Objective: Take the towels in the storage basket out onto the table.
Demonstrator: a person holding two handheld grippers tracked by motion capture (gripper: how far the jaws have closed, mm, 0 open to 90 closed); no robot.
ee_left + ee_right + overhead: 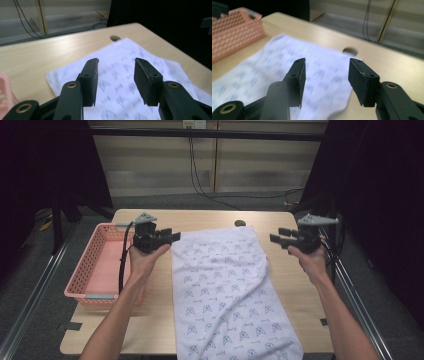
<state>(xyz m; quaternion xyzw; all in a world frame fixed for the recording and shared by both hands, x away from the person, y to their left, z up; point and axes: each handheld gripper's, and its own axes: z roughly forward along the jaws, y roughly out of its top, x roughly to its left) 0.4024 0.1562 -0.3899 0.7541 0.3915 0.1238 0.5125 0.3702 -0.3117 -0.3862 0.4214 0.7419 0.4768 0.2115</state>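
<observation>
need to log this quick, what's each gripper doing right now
left gripper: open, holding nothing, above the white cloth
right gripper: open, holding nothing

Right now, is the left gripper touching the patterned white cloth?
Apart. In the left gripper view the left gripper has open jaws with nothing between them, and the patterned white cloth lies flat on the table beyond and below them.

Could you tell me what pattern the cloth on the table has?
The cloth is white with small blue printed motifs, clearest in the high view.
</observation>
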